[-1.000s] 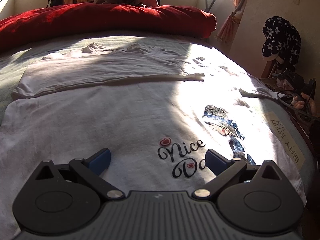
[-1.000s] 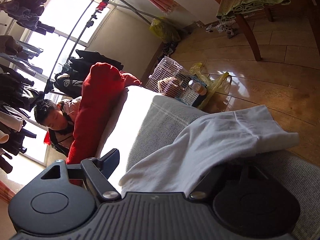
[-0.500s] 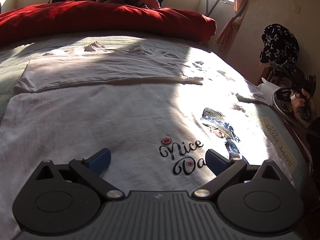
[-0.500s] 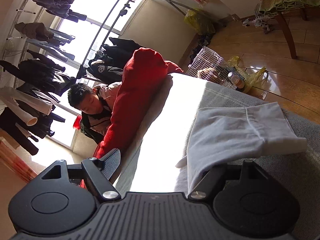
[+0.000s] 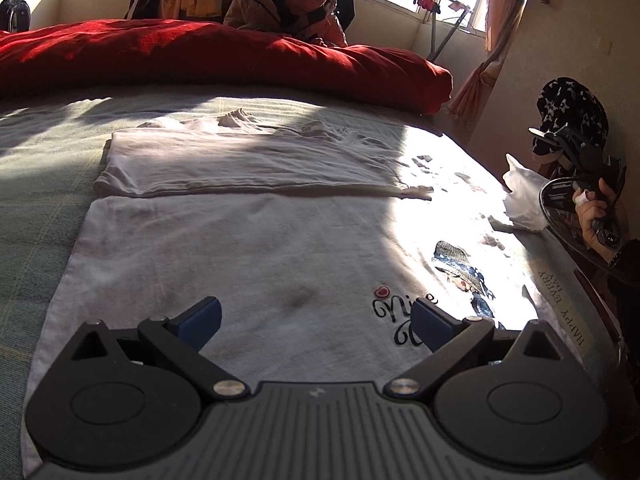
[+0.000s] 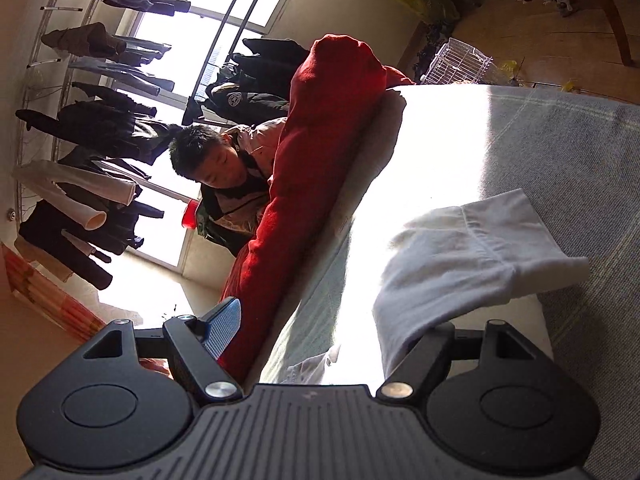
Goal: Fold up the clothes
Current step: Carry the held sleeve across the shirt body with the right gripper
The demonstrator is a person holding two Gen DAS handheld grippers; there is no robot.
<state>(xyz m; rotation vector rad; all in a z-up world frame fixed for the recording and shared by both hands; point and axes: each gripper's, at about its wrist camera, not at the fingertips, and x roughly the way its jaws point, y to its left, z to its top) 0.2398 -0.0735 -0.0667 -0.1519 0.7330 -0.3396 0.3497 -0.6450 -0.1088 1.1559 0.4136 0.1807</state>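
Left wrist view: left gripper hovers over the white T-shirt, jaws spread wide, nothing between the blue pads. T-shirt lies flat on the bed, filling the frame's centre; far edge already folded over into a long band across the upper middle. "Nice Day" print and a cartoon figure sit lower right of centre, in bright sun. Red duvet runs along the top. A person in a tan jacket is behind it. Right edge: right gripper in a hand, with white cloth bunched just beside it.

Right wrist view, frame rolled sideways: right gripper jaws stand wide. The sleeve drapes over the right-side finger, lower right; left-side pad bare, clear of the cloth. No pinch visible, so released. Red duvet at centre, hanging clothes at left.
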